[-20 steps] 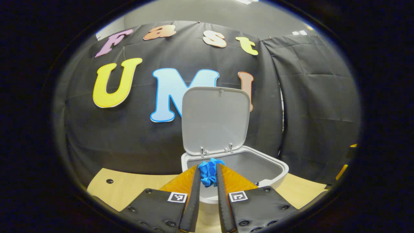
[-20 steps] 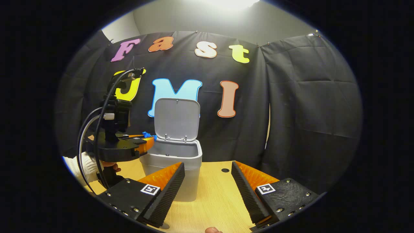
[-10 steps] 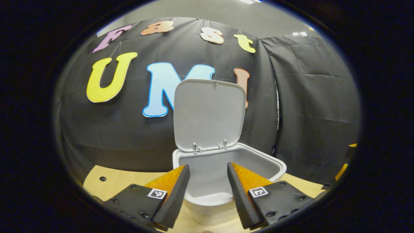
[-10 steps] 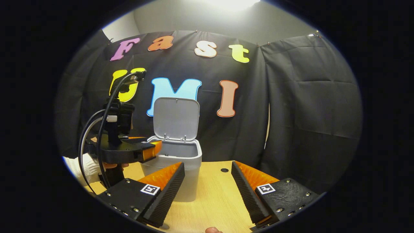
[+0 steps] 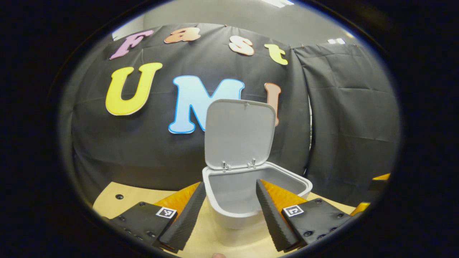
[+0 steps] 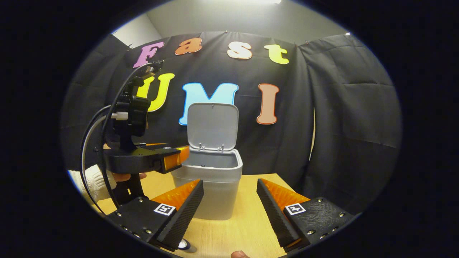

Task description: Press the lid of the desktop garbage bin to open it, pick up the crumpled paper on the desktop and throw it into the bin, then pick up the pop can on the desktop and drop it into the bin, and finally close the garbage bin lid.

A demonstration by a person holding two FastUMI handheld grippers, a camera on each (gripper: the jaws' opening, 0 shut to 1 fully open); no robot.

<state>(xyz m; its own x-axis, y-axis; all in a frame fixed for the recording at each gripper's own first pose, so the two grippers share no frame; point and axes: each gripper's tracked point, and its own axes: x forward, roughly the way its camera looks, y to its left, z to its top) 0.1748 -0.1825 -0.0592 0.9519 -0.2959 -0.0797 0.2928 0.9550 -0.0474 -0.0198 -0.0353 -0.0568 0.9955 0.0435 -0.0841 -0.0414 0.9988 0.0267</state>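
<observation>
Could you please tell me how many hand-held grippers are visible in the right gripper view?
2. The right hand-held gripper sits at the bottom, open above the desktop. The left hand-held gripper is farther off, beside the open bin, held by a hand.

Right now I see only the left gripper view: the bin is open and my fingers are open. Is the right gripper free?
Observer: Yes. The right gripper is open, with nothing between its fingers, above the table in front of the bin.
Operator: Where is my left gripper against the bin?
Observer: From the right gripper view, the left gripper is beside the bin, with its tips at rim height.
Operator: And the can?
Observer: I cannot be sure. A small round thing lies under a right finger, too hidden to name.
</observation>
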